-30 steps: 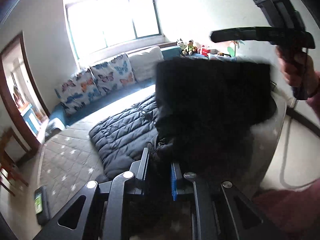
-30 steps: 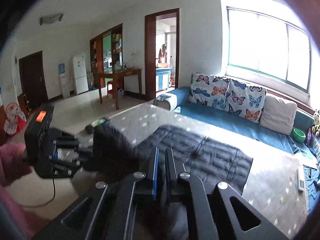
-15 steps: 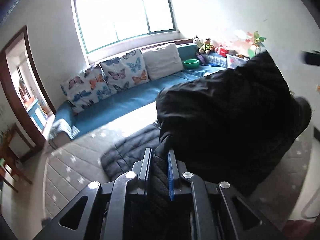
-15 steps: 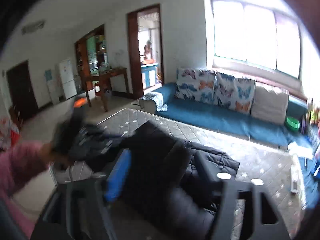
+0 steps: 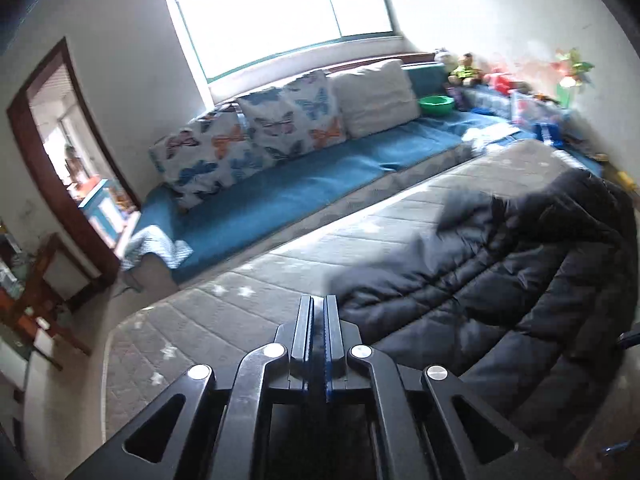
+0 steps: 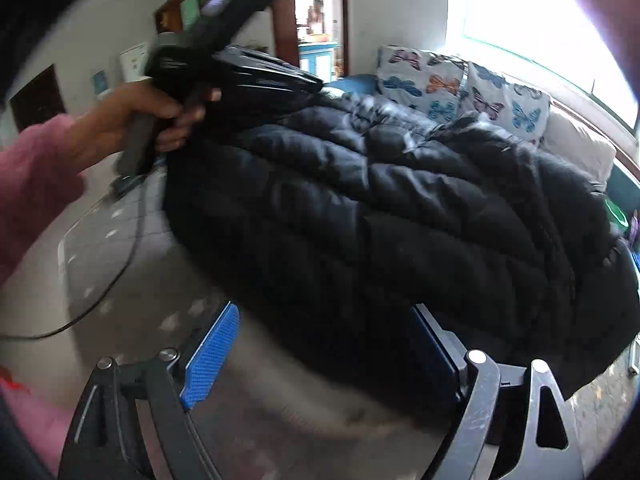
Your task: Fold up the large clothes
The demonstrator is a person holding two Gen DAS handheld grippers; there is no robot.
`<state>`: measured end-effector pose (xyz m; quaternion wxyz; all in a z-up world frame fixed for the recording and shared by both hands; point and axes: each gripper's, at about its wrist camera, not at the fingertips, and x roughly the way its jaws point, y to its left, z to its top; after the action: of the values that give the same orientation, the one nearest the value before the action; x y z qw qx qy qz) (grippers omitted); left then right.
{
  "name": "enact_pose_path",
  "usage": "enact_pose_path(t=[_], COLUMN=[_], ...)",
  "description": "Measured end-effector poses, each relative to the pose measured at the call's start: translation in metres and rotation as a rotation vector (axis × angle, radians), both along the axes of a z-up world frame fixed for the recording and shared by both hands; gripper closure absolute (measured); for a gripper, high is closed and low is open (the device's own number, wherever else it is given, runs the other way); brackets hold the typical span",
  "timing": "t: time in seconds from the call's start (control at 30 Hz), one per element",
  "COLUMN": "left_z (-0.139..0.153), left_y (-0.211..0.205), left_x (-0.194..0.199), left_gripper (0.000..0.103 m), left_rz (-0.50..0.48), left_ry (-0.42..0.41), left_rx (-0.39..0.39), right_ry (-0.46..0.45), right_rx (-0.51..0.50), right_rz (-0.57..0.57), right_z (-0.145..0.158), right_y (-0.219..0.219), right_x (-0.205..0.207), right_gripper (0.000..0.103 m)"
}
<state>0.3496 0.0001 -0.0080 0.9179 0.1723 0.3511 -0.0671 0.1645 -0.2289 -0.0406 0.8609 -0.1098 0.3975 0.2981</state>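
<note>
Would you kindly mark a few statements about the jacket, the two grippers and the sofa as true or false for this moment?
1. The right gripper is wide open, nothing between its blue pads. True.
2. The left gripper is clamped on the black puffer jacket. False: its fingers are together, but no fabric shows between them, and the jacket lies to its right.
3. The jacket lies on the grey quilted mattress. True.
4. The sofa behind the mattress is red. False: it is blue.
5. Butterfly-print cushions lean against the sofa's back. True.
6. A green bowl sits on the mattress. False: it is on the sofa, beside the plain white cushion.
</note>
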Motion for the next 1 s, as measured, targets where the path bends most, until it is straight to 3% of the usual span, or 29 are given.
enact_pose_path(t=[0.2, 0.27, 0.33, 0.37, 0.4, 0.43, 0.57, 0.67, 0.8, 0.93, 1.0], left_z=[0.002, 0.014, 0.022, 0.026, 0.03, 0.034, 0.034, 0.018, -0.013, -0.045, -0.061], left_y=[0.051, 0.067, 0.087, 0.091, 0.091, 0.09, 0.086, 0.078, 0.084, 0.102, 0.102], left_x=[0.028, 0.005, -0.02, -0.039, -0.064, -0.089, -0.136, -0.139, -0.106, -0.072, -0.06], left_gripper=[0.098, 0.096, 0.077, 0.07, 0.054, 0.048, 0.047, 0.047, 0.047, 0.047, 0.045], left_rz=[0.037, 0.052, 0.062, 0.066, 0.073, 0.075, 0.003, -0.031, 0.02, 0.095, 0.116], left_ry=[0.062, 0.053, 0.058, 0.055, 0.048, 0.037, 0.036, 0.071, 0.134, 0.221, 0.241], left_rx=[-0.177, -0.224, -0.28, -0.291, -0.294, -0.293, -0.293, -0.287, -0.29, -0.356, -0.325], right_ry=[-0.019, -0.044, -0.04, -0.035, -0.045, -0.064, 0.009, 0.034, 0.048, 0.099, 0.112], right_rx=[0.003, -0.041, -0.053, -0.055, -0.073, -0.098, -0.046, -0.034, -0.052, -0.05, -0.06], right_rz=[-0.074, -0.083, -0.111, -0.123, -0.144, -0.167, -0.243, -0.289, -0.315, -0.335, -0.345], right_z=[-0.008, -0.012, -0.016, -0.017, -0.019, -0.021, -0.031, -0.033, -0.029, -0.036, -0.039], right_y=[0.004, 0.008, 0.005, 0.003, 0.0, -0.003, -0.022, -0.027, -0.028, -0.035, -0.034], right_x=[0.054, 0.064, 0.075, 0.079, 0.086, 0.09, 0.11, 0.118, 0.122, 0.134, 0.144], right_gripper=[0.009, 0.009, 0.009, 0.009, 0.009, 0.009, 0.003, 0.003, 0.003, 0.003, 0.003])
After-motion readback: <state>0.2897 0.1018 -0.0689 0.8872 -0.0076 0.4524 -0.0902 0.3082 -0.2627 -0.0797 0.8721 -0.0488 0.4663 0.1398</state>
